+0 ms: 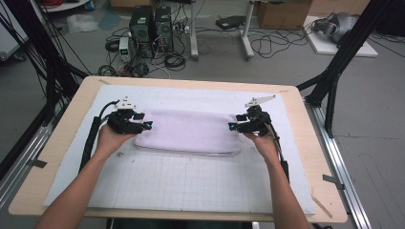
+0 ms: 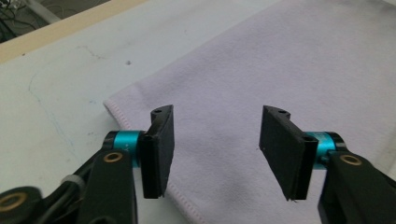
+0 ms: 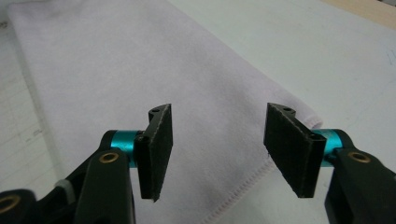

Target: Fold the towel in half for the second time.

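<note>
A pale lilac towel [image 1: 188, 132], folded into a wide rectangle, lies flat on the white gridded mat [image 1: 172, 183]. My left gripper [image 1: 149, 125] hovers at the towel's left end, jaws wide apart with nothing between them. In the left gripper view the towel [image 2: 289, 79] spreads under the open left gripper [image 2: 215, 149], its stitched corner just beside the left jaw. My right gripper [image 1: 231, 126] stands open at the towel's right end. The right gripper view has the towel [image 3: 140, 79] below the open right gripper [image 3: 217, 149], the hem running beneath the right jaw.
The mat covers a light wooden table [image 1: 69, 119]. Black frame posts [image 1: 341, 57] stand at both back corners. On the floor behind are computer towers [image 1: 152, 26], tangled cables and cardboard boxes.
</note>
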